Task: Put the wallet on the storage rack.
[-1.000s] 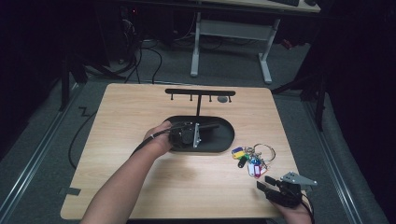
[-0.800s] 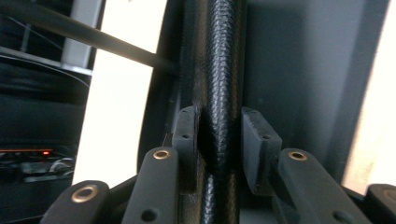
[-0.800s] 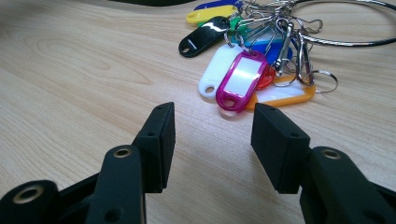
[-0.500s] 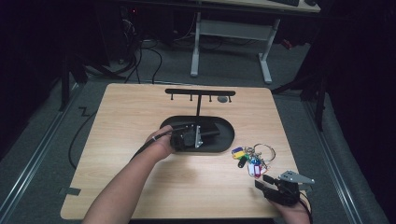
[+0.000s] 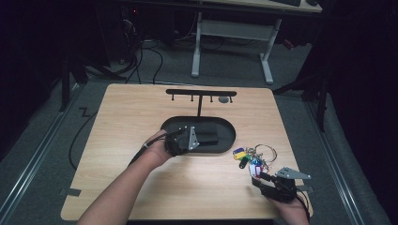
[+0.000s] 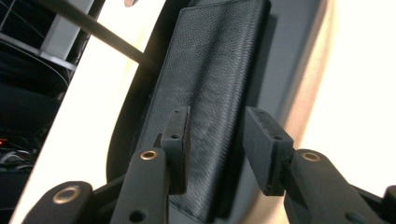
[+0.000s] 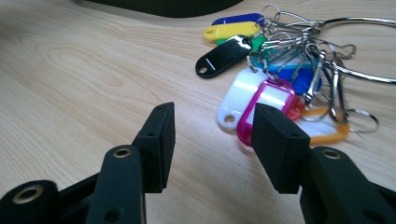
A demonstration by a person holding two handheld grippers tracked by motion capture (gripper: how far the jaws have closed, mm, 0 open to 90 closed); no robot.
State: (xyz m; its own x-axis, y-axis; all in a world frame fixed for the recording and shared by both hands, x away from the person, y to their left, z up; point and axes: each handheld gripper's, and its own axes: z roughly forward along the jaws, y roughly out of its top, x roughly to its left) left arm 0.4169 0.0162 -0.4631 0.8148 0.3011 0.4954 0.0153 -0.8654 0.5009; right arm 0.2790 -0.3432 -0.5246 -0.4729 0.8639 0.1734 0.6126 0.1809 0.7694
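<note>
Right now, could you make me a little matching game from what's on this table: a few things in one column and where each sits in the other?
Things:
1. black wallet
2. bunch of key tags
3. black hook rack

Places:
A. rising from the tray's far end
B. lying in the dark oval tray
C. on the bare wood before the right tool

Pairs: 1-B, 2-C, 3-A

Dim room, grey carpet floor (image 5: 42, 154), white-legged desk (image 5: 232, 28) behind.

Wallet's (image 6: 205, 93) near end behind the left claw (image 6: 217, 140), bottom-cropped
</note>
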